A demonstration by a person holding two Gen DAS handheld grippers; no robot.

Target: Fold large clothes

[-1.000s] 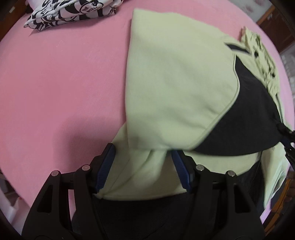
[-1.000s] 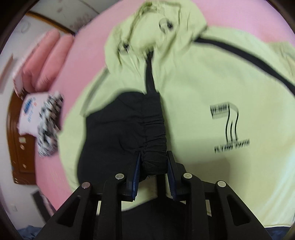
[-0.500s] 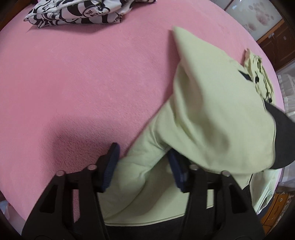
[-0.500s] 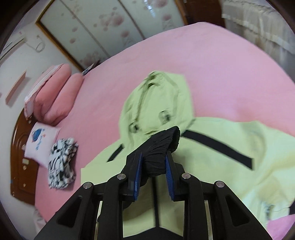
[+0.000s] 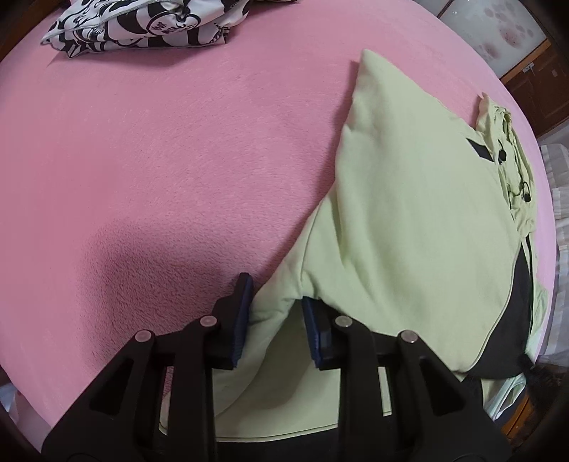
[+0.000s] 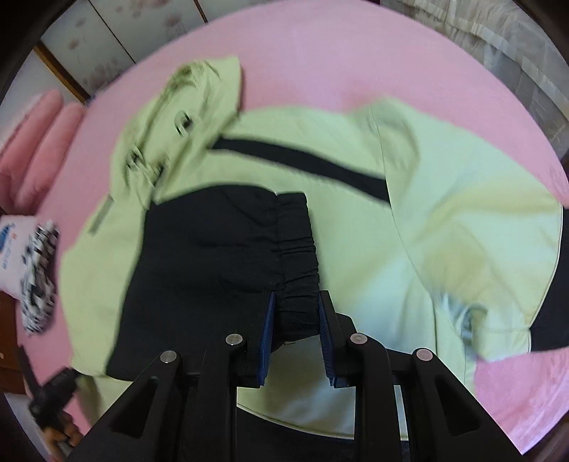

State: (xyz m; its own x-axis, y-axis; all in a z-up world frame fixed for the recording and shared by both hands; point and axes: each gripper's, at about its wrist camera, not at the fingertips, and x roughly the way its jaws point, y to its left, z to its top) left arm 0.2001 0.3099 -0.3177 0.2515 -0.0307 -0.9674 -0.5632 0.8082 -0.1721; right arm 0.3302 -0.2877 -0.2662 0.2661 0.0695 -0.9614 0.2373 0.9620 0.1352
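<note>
A pale green hoodie (image 5: 409,213) with black sleeve ends lies spread on the pink bed (image 5: 160,160). In the left wrist view a fold of its green cloth rises between my left gripper (image 5: 275,295)'s blue pads; the jaws are closing and both pads touch the cloth. In the right wrist view, which is blurred, my right gripper (image 6: 297,302) is shut on the gathered black cuff (image 6: 297,277) of a sleeve laid across the hoodie (image 6: 444,213)'s chest. The hood (image 6: 185,106) lies at the far end.
A folded black-and-white patterned garment (image 5: 142,25) lies at the far side of the bed; it also shows at the left edge, garment (image 6: 37,277). Pink pillows (image 6: 35,142) lie far left. A hand holding the other gripper (image 6: 53,401) shows at lower left.
The left jaws have narrowed onto the green fold while the hoodie slid right in view. The right gripper lifted the black cuff, then brought it down over the hoodie's chest.
</note>
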